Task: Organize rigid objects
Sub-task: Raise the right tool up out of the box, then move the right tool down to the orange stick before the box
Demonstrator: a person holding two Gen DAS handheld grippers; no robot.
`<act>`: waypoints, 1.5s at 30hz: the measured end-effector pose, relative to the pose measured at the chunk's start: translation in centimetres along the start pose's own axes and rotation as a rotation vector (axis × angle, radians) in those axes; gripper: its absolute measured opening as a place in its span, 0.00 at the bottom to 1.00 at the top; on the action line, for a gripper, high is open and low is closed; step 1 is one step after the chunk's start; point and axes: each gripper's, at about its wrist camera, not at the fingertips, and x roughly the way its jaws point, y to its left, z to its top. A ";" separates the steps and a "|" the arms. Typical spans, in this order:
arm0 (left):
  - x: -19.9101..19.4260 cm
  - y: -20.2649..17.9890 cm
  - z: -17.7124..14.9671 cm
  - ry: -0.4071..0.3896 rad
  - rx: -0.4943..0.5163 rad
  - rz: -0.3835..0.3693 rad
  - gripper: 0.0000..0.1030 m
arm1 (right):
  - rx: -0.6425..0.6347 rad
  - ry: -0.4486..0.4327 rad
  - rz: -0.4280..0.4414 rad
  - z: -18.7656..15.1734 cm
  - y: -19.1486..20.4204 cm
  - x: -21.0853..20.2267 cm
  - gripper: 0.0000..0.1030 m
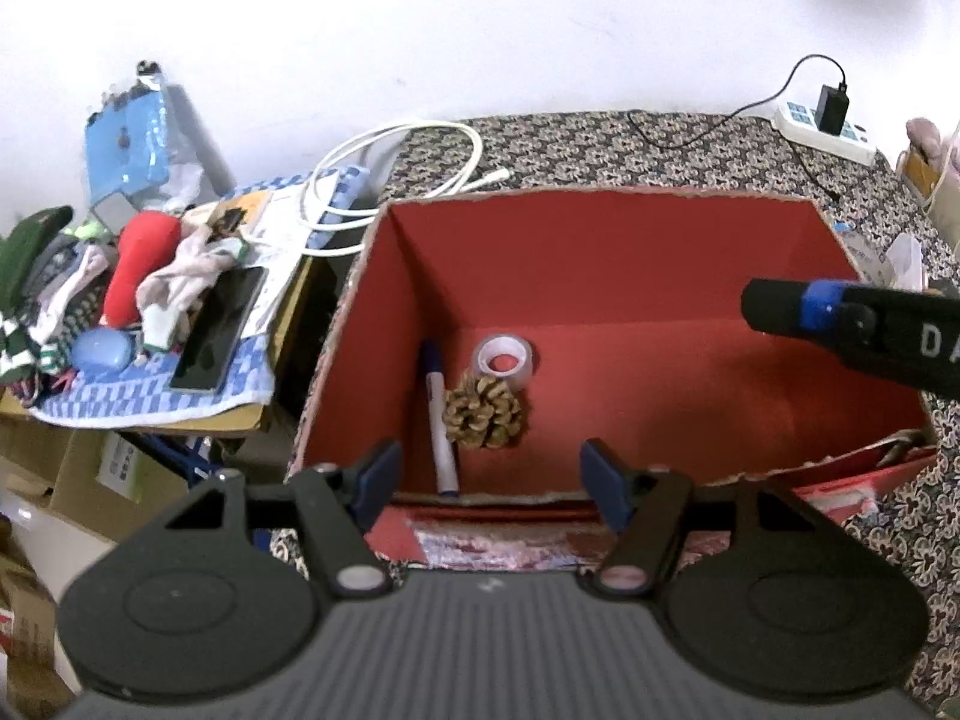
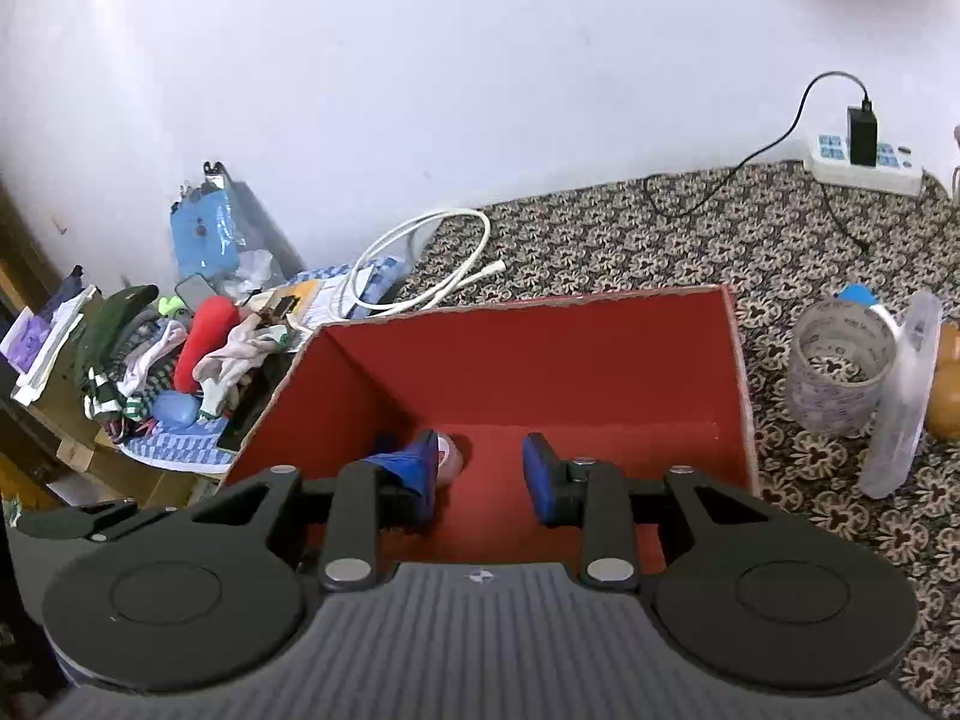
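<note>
Hovering left gripper: fingers apart, empty.
Right gripper: parted, nothing between.
Red box: pen, pinecone, tape roll at left.

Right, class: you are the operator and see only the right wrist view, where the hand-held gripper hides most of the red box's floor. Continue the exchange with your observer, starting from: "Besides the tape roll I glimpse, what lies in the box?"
Observer: A pine cone lies close in front of the tape roll, on the floor of the red box.
Operator: Anything beside it?
Observer: A marker lies just left of the cone, lengthwise, blue cap toward the far wall.
Operator: Is the other hand carrying something?
Observer: No. The left hand-held gripper is open with nothing between its pads, above the box's near wall.
</note>
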 end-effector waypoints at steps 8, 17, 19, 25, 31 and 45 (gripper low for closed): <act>-2.4 -0.5 -1.2 -0.013 -0.069 0.024 0.69 | -0.052 -0.003 0.043 -0.9 -0.3 -2.3 0.15; -3.2 -1.8 -3.4 0.021 -0.115 0.072 0.70 | -0.074 0.026 0.086 -2.4 -1.2 -4.0 0.15; -3.0 -1.9 -3.9 0.038 -0.128 0.073 0.70 | -0.088 0.038 0.094 -2.8 -1.3 -4.1 0.15; -2.5 -2.4 -5.3 0.079 -0.166 0.078 0.71 | -0.108 0.079 0.119 -4.0 -1.6 -4.4 0.15; -1.8 -2.7 -6.4 0.117 -0.201 0.079 0.71 | -0.122 0.120 0.127 -5.1 -2.0 -4.2 0.15; -0.7 -3.7 -8.5 0.175 -0.220 0.076 0.72 | -0.119 0.222 0.140 -7.8 -2.9 -3.5 0.15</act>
